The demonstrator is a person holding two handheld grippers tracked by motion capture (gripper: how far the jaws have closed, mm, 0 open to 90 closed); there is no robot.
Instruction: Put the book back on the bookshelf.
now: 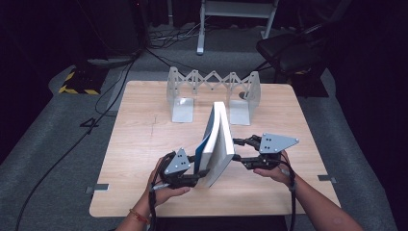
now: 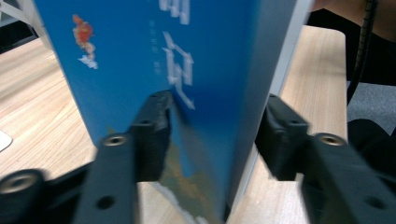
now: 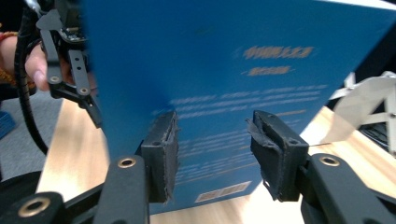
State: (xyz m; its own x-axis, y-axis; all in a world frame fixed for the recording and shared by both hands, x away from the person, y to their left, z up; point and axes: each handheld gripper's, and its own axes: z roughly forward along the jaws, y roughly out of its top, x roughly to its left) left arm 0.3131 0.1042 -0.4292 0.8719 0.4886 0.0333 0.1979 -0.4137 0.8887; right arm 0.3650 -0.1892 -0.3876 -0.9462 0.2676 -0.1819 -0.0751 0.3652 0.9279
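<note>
Book (image 1: 217, 144) stands upright near the front of the worktop (image 1: 144, 139) — blue covers, white page edges up. Left tool (image 1: 199, 175) straddles its near bottom corner, jaws parted, the right one clear of the cover. Right tool (image 1: 239, 150) faces the back cover — jaws apart, nothing between them. Metal expanding rack (image 1: 211, 94) stands behind.

Blue book (image 1: 217, 144) with white lettering and white page edges, pale wood-grain table (image 1: 144, 139), silvery-grey bookend rack (image 1: 211, 91) at the far side, black jaws, grey plates
</note>
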